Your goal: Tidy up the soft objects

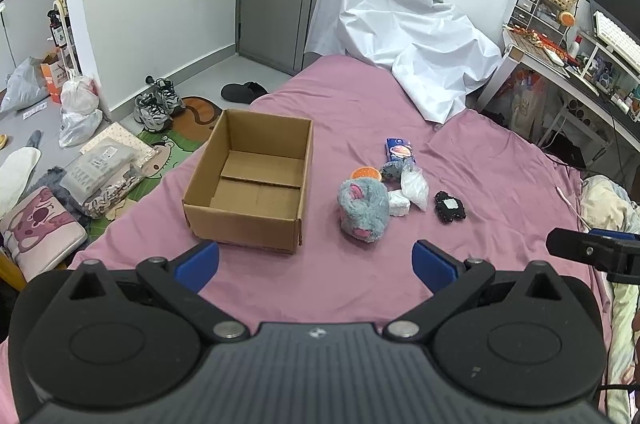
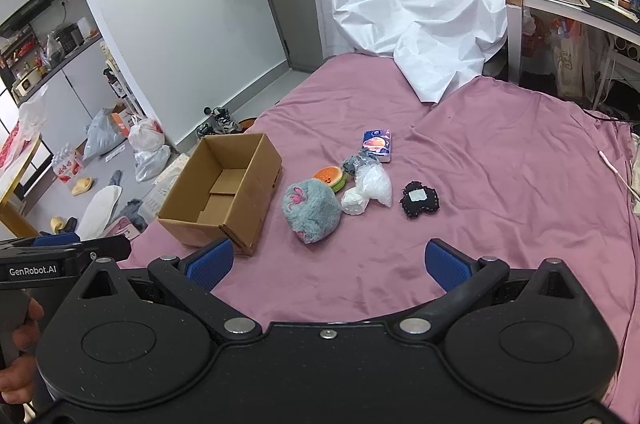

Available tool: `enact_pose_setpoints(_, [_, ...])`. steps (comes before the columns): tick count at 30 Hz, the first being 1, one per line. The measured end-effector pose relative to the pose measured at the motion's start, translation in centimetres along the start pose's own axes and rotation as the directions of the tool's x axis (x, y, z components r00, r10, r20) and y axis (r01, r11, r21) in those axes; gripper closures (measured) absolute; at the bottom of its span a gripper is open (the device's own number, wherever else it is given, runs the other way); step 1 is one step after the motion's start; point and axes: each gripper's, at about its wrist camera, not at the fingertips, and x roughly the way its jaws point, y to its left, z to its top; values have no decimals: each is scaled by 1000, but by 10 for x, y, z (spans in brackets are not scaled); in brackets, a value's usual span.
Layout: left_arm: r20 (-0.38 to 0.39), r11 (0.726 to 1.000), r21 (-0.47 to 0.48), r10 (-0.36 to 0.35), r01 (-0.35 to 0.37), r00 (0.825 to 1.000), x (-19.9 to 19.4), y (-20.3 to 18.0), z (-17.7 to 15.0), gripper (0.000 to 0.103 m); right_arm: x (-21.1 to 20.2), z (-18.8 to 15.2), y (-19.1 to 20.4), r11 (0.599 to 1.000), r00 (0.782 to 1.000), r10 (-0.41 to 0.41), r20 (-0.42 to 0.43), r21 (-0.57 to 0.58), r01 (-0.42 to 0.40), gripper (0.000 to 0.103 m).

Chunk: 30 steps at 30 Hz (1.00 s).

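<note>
An open, empty cardboard box (image 1: 250, 180) (image 2: 224, 190) sits on the pink bed. To its right lies a cluster of soft things: a grey-blue plush (image 1: 363, 210) (image 2: 311, 210), an orange burger squishy (image 1: 365, 173) (image 2: 330, 176), a small grey plush (image 1: 392, 170) (image 2: 354, 162), a white roll (image 1: 399, 203) (image 2: 353, 201), a clear plastic bag (image 1: 414, 184) (image 2: 375, 186), a blue tissue pack (image 1: 399, 149) (image 2: 377, 140) and a black pouch (image 1: 450, 207) (image 2: 420, 200). My left gripper (image 1: 316, 264) and right gripper (image 2: 328, 264) are both open and empty, held above the bed short of the objects.
A crumpled white sheet (image 1: 400, 28) (image 2: 412, 12) covers the bed's far end. A cluttered desk (image 1: 576, 52) stands to the right. Shoes (image 1: 158, 102), bags (image 1: 78, 110) and packages lie on the floor to the left of the bed (image 1: 360, 284).
</note>
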Motion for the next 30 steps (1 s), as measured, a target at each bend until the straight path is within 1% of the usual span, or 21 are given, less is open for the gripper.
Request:
enact_pose_setpoints(11, [3, 1000, -14, 5, -5, 1000, -2, 4, 0, 1, 0, -1, 0, 1000, 1000, -2, -3, 3, 2, 0])
enact_pose_setpoints(30, [-7, 1000, -9, 10, -10, 1000, 2, 2, -1, 1, 2, -2, -1, 1000, 1000, -3, -3, 6, 3, 0])
